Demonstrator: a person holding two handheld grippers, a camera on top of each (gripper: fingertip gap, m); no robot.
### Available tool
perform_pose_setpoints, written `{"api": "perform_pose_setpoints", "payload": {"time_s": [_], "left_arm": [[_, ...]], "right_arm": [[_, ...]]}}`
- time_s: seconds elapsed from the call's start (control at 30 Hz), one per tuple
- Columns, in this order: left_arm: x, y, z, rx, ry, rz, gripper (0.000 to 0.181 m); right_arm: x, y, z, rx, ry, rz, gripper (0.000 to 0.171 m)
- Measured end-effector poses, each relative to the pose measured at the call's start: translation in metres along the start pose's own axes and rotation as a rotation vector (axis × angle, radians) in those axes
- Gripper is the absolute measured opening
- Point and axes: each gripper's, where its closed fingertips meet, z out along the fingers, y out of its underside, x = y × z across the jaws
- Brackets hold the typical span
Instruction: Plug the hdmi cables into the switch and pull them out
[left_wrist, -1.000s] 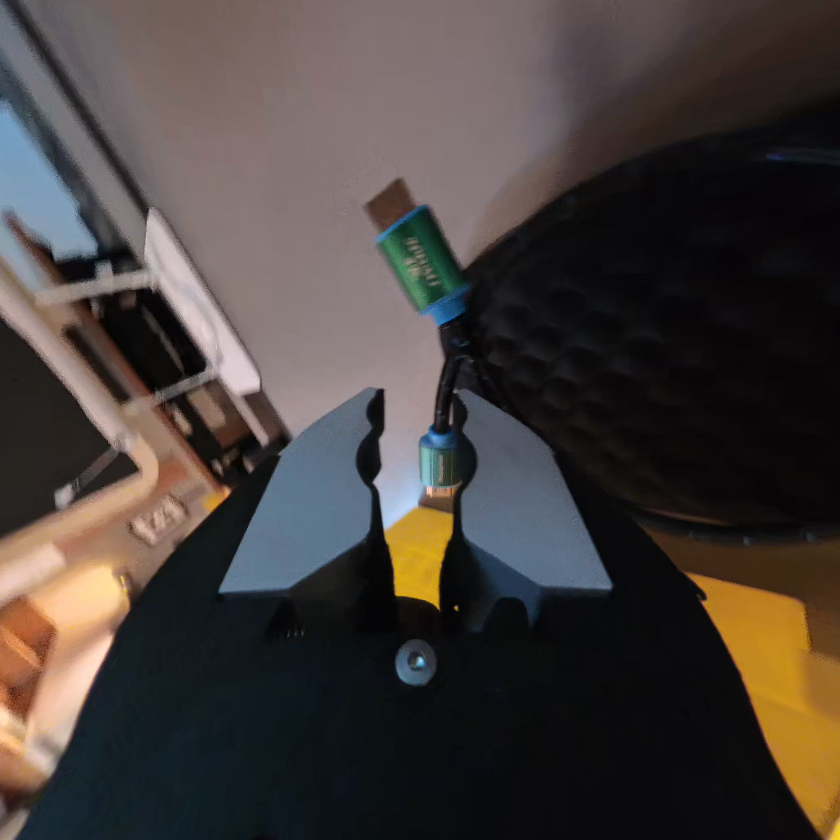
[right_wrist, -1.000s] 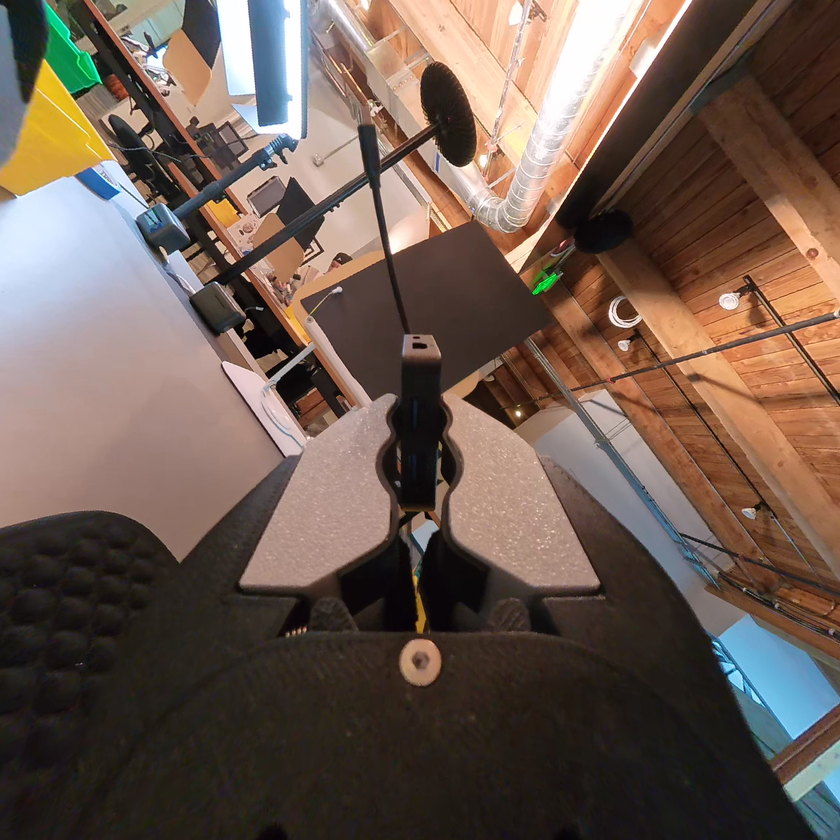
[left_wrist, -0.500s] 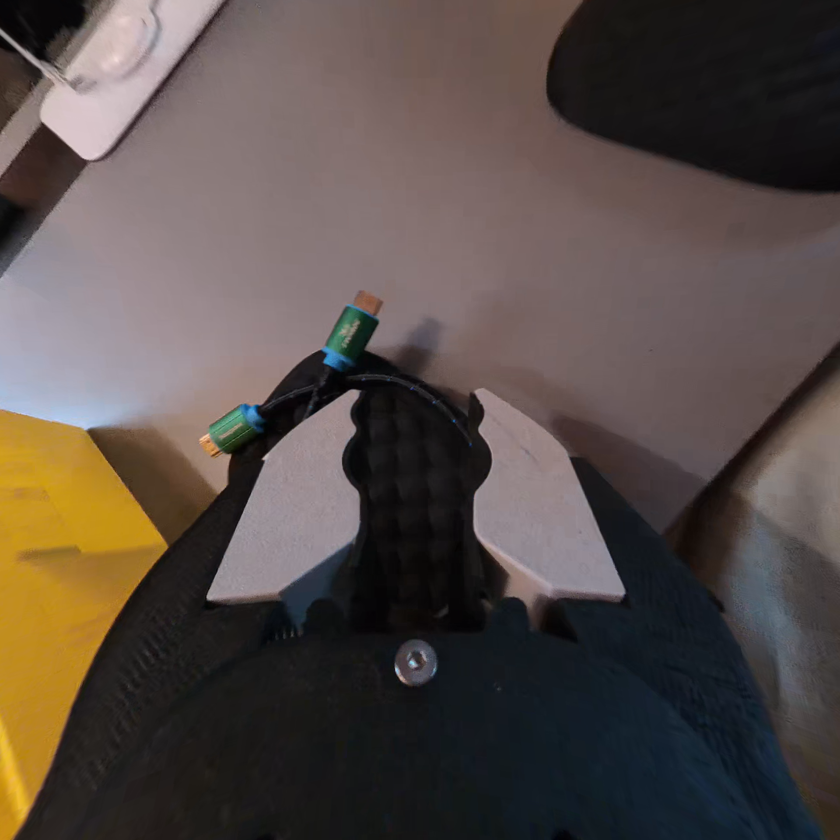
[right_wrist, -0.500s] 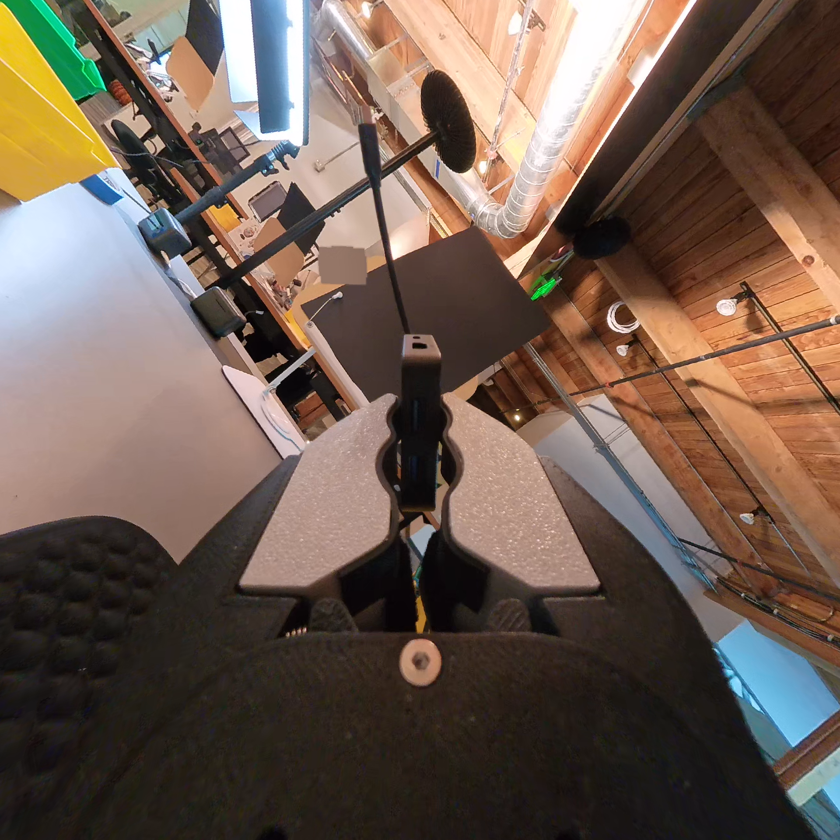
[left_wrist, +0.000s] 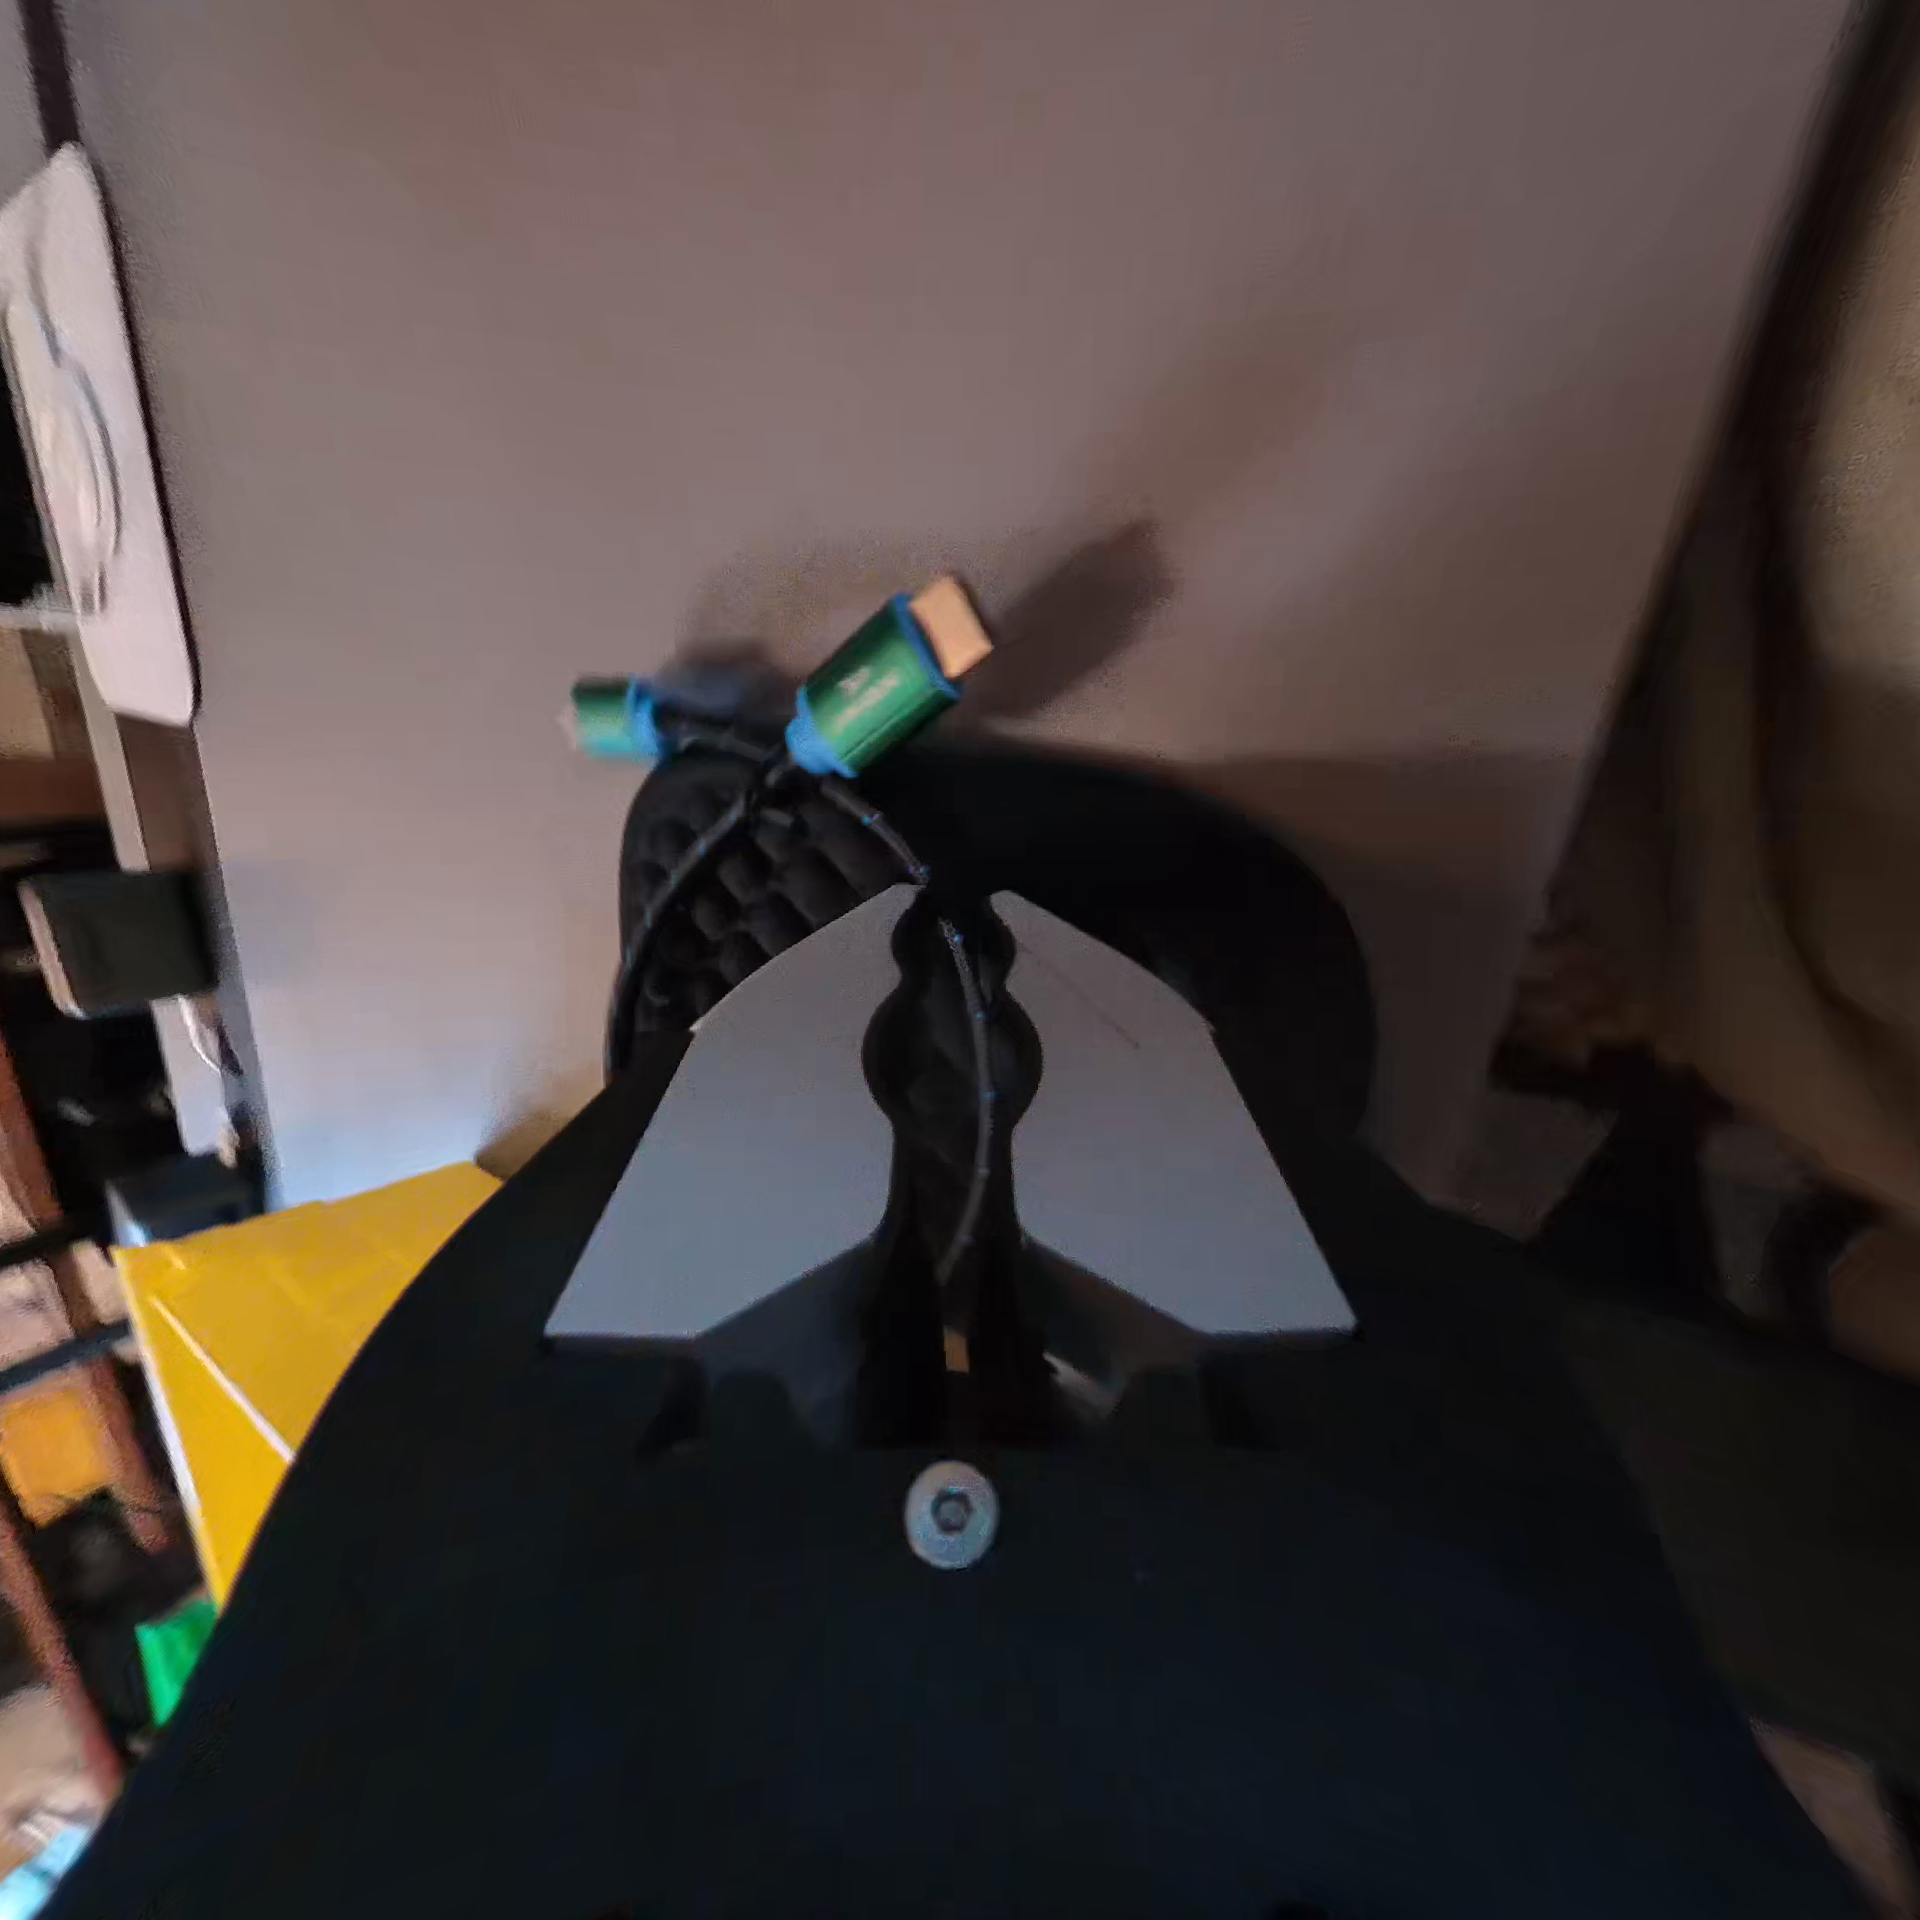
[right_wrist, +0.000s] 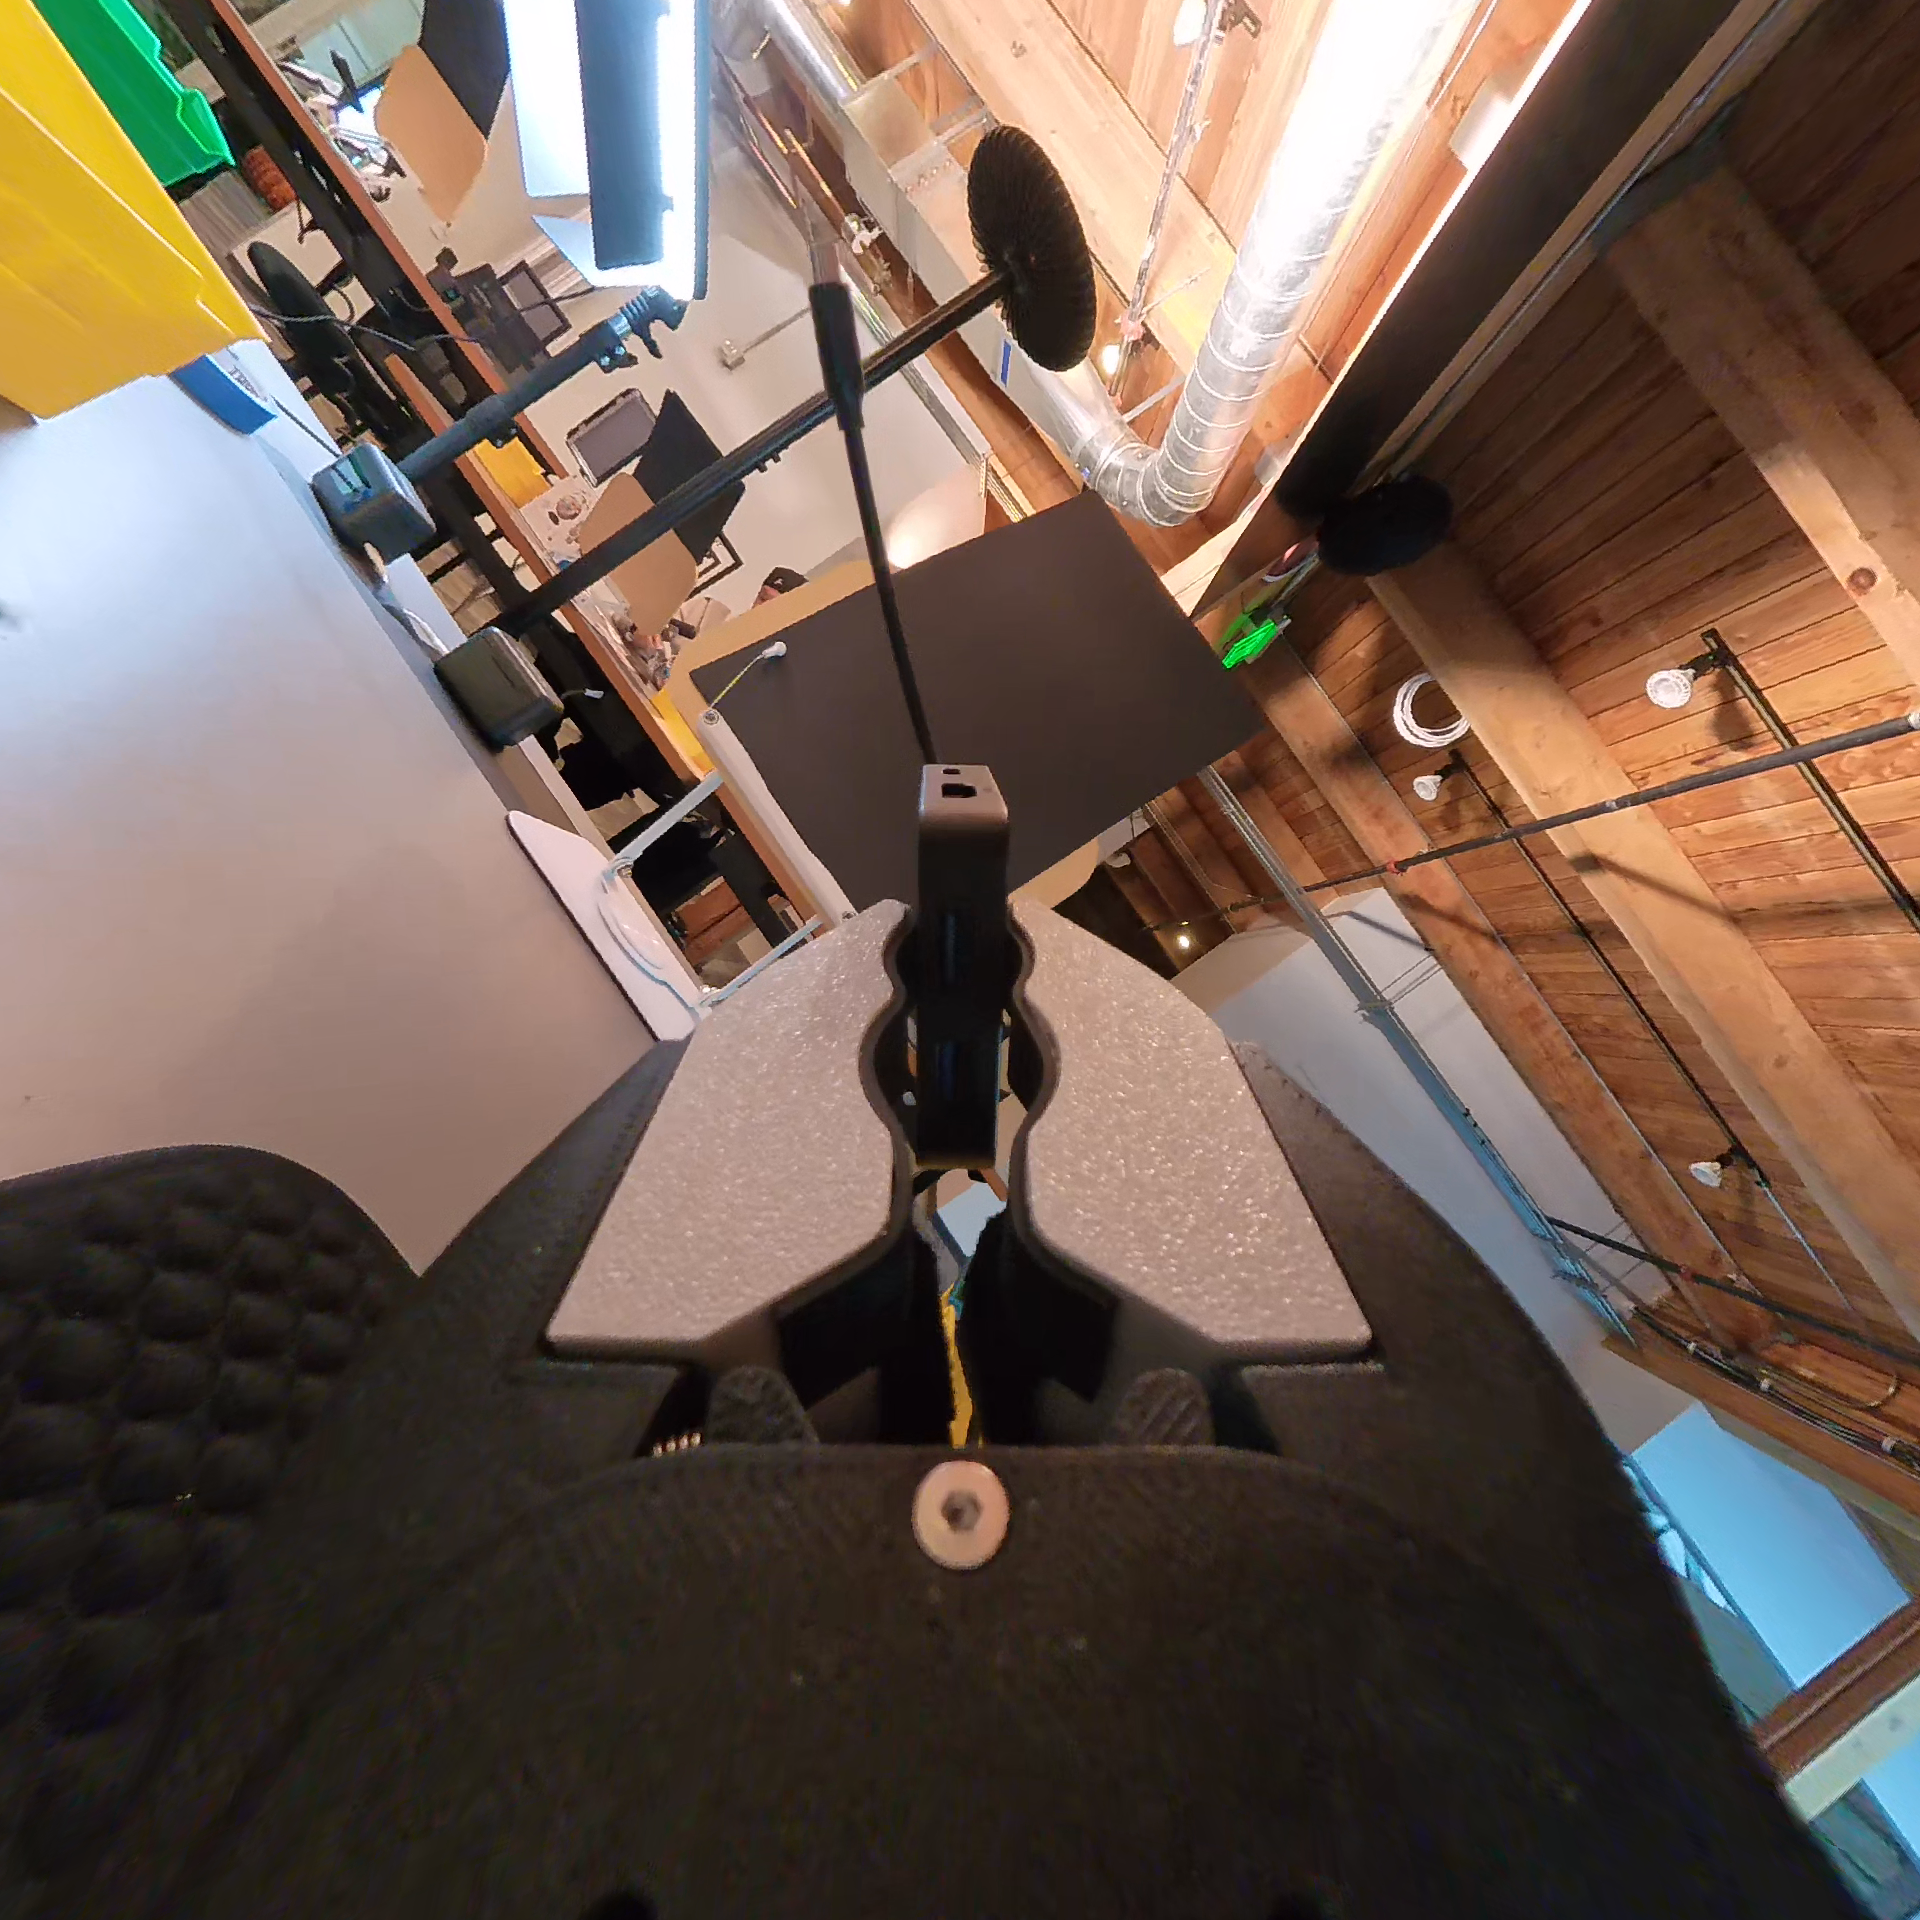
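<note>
In the right wrist view my right gripper (right_wrist: 961, 935) is shut on the slim black switch (right_wrist: 961, 862), held edge-on and pointing up, with a thin black lead (right_wrist: 862, 468) rising from it. In the left wrist view two green HDMI plugs, one near (left_wrist: 878, 691) and one farther left (left_wrist: 608, 717), rest over the other gripper's black textured body (left_wrist: 727, 904). Their thin black cable (left_wrist: 977, 1039) runs through the narrow gap of my left gripper (left_wrist: 951, 914). The jaws stand close, and the gap is still wider than the cable.
The grey tabletop (left_wrist: 935, 312) lies behind the plugs and also shows in the right wrist view (right_wrist: 208, 779). A yellow bin (left_wrist: 281, 1330) stands at the left, with a green bin (right_wrist: 166, 104) behind it. A white pad (left_wrist: 73, 436) lies at the table's far edge. My hands' fingertips stand some 30 cm from each other.
My left gripper has swung round and its jaws have narrowed around the cable. The green plugs now sit straight ahead over the other gripper. My right gripper has stayed shut on the switch.
</note>
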Motion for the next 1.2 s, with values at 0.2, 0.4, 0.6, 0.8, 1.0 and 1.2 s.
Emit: {"api": "perform_pose_setpoints", "payload": {"time_s": [0.2,0.4,0.6,0.8,1.0,1.2], "left_arm": [[-0.002,0.07,-0.029,-0.169,-0.015,-0.077,0.013],[-0.03,0.016,-0.056,0.21,-0.101,-0.308,0.034],[-0.012,-0.044,-0.037,0.457,0.253,-0.41,0.036],[-0.003,-0.034,-0.003,0.28,0.447,-0.604,0.036],[0.004,-0.02,0.011,0.205,0.439,-0.638,0.027],[0.002,-0.016,0.015,0.319,0.419,-0.698,0.017]], "right_arm": [[-0.001,-0.004,0.0,0.012,-0.004,0.0,0.014],[-0.006,-0.005,0.004,0.011,-0.025,0.0,0.014],[-0.016,-0.005,0.007,0.018,-0.058,0.002,0.014],[-0.012,-0.006,0.004,0.032,-0.049,0.006,0.014],[-0.014,-0.003,0.004,0.025,-0.048,-0.001,0.014],[-0.013,-0.009,0.003,0.043,-0.047,-0.008,0.014]]}}
